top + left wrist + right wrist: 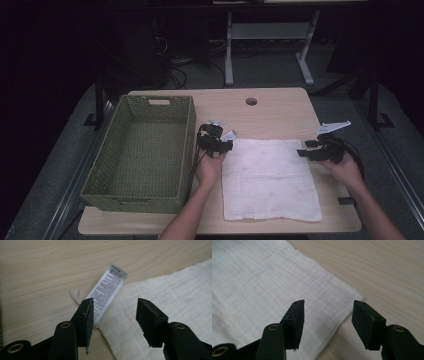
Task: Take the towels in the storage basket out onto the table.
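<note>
Both forearms reach in from the bench's near edge. The left hand-held gripper hovers mid-bench, jaws apart (nothing between them). The right hand-held gripper hovers near the right edge, jaws likewise apart.

care label print, too small to read

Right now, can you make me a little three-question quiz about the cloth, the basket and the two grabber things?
1. True or false: the white cloth lies inside the green basket.
2. What sticks out from the cloth corner in front of the left hand-held gripper? A) a care label B) a button C) a zip
3. Fill in: the right hand-held gripper points at a ____ of the cloth.

Key
1. False. The cloth lies spread flat on the wooden table, beside the basket.
2. A, a printed care label.
3. Corner. Both grippers' jaws are open with nothing held.
</note>
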